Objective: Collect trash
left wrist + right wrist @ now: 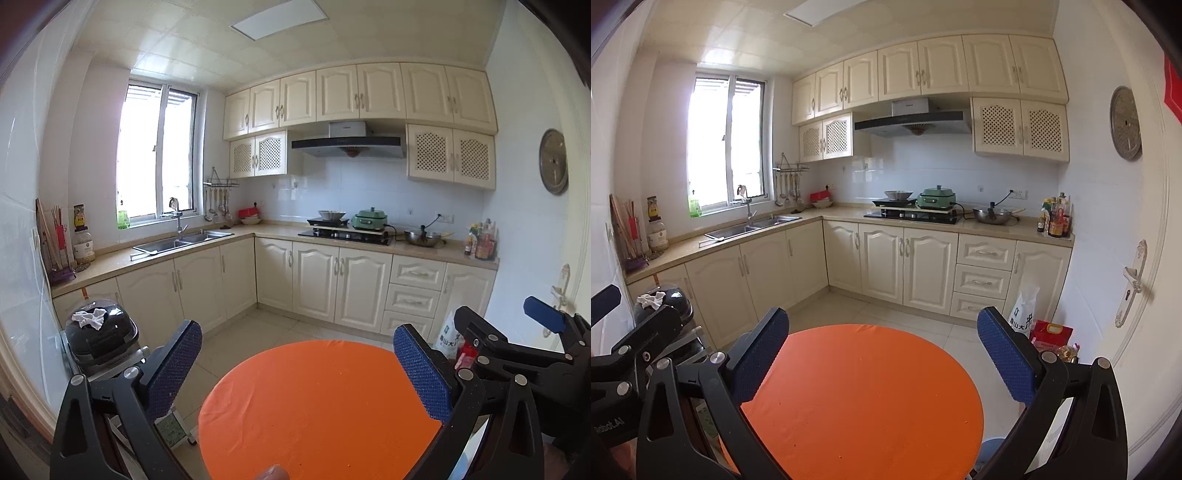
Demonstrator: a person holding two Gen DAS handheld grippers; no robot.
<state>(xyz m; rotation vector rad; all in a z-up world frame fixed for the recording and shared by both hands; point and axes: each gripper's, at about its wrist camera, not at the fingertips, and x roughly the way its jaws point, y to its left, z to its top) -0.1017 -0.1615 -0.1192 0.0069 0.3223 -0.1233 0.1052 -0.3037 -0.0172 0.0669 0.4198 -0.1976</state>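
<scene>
- The left gripper (pixel 297 363) hangs above the round orange table (pixel 314 413), its blue pads (pixel 175 365) spread wide apart with nothing between them.
- The right gripper (pixel 882 354) sits beside it over the same table, likewise spread wide and carrying nothing.
- The tabletop looks bare apart from a few tiny dark specks (pixel 862 357) near its middle and right edge, too small to identify.
- The only trash-like thing in view is a crumpled white wad (pixel 89 318), perhaps tissue or cloth, lying on the domed lid of a dark appliance (pixel 101 339) off the table's left edge, by the cabinets.
- A blue rim (pixel 991 448), possibly a bin, peeks out under the table's right edge.
- My judgement: either the table is already cleared or collecting has not begun; the pictures cannot settle which. The wad seems the likeliest item left.
</scene>
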